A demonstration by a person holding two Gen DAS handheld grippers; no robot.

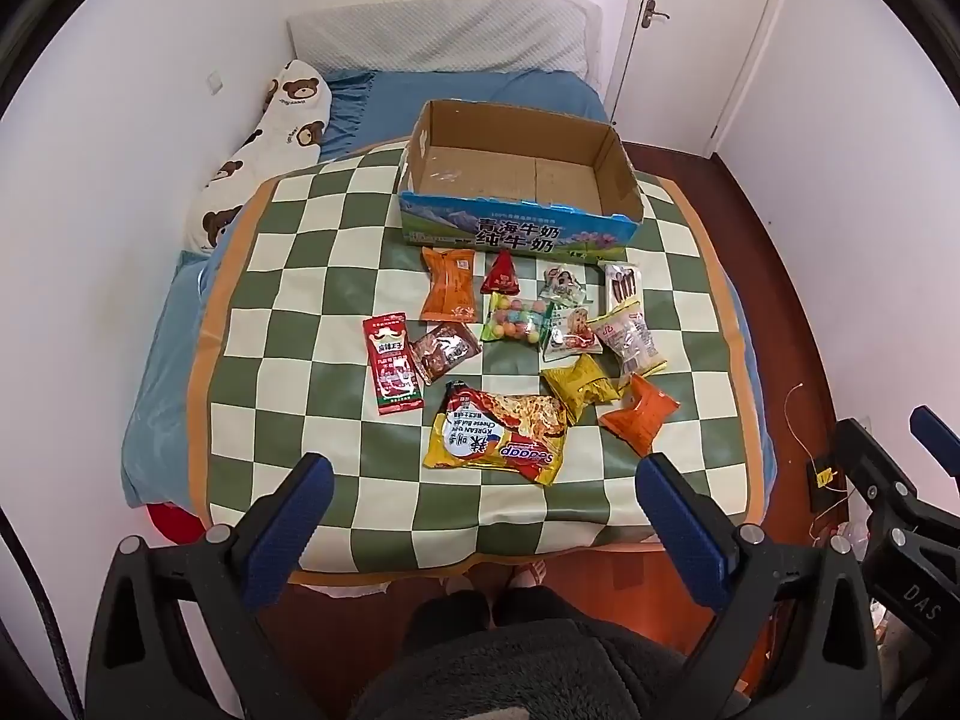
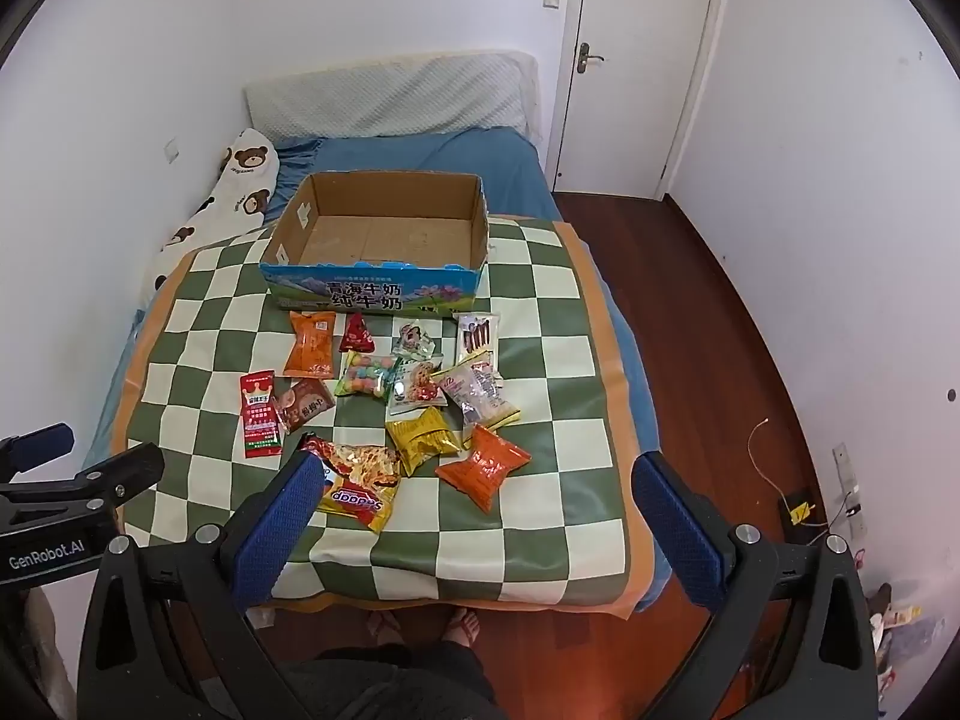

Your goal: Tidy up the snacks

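Note:
Several snack packets lie on a green-and-white checkered mat [image 1: 300, 300] on a bed. Among them are a noodle packet [image 1: 498, 429] [image 2: 360, 480], a red sachet [image 1: 393, 363] [image 2: 260, 414], an orange packet [image 1: 450, 294] [image 2: 311, 343], a yellow packet [image 1: 579, 387] [image 2: 423, 438] and a candy bag [image 1: 519, 318] [image 2: 367, 375]. An empty open cardboard box [image 1: 516, 180] [image 2: 384, 237] stands behind them. My left gripper [image 1: 483, 498] is open and empty, above the mat's near edge. My right gripper [image 2: 480, 498] is open and empty, above the near edge too.
The bed has a blue sheet [image 1: 456, 90], a grey pillow [image 1: 438, 36] and a bear-print bolster [image 1: 264, 144] along the left wall. A wooden floor [image 2: 720, 330] lies to the right, with a white door [image 2: 636, 60] behind. The person's feet [image 2: 426, 624] stand at the bed's foot.

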